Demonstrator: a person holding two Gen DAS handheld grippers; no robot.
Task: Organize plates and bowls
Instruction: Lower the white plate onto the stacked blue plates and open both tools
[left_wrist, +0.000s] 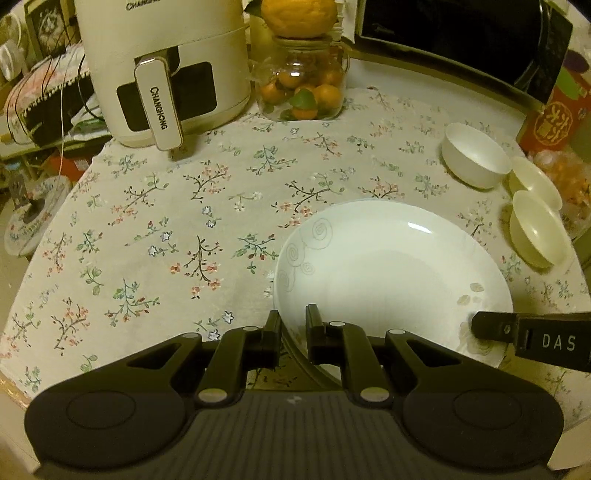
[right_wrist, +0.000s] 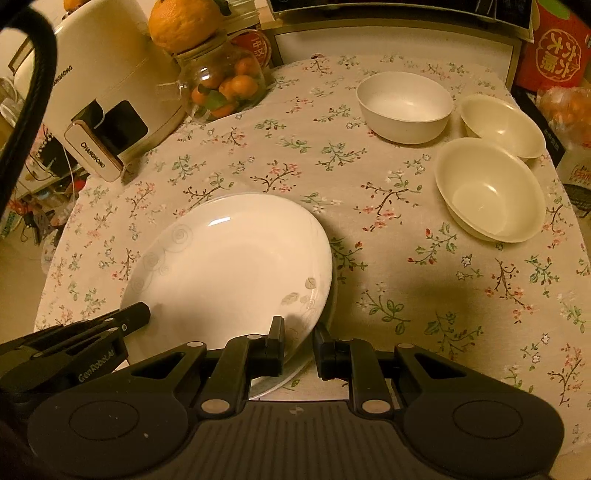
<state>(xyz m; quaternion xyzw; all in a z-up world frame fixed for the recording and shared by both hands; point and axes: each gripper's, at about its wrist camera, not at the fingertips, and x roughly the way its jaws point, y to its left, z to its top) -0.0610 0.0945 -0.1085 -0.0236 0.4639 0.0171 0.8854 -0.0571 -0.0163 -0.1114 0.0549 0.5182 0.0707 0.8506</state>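
A white plate (left_wrist: 391, 269) with a faint grey swirl pattern lies on the floral tablecloth (left_wrist: 166, 221); in the right wrist view the plate (right_wrist: 229, 258) rests on another plate whose rim (right_wrist: 280, 384) shows beneath. My left gripper (left_wrist: 293, 321) is shut on the plate's near left rim. My right gripper (right_wrist: 298, 332) is shut on its near right rim, and its finger shows in the left wrist view (left_wrist: 495, 326). A white bowl (right_wrist: 404, 107) and two cream bowls (right_wrist: 489, 190) (right_wrist: 502, 125) stand at the far right.
A white air fryer (left_wrist: 166, 70) stands at the back left. A glass jar of small oranges (left_wrist: 301, 81) with a large orange on top stands beside it. A black appliance (left_wrist: 461, 40) and a red box (right_wrist: 559, 44) line the back right.
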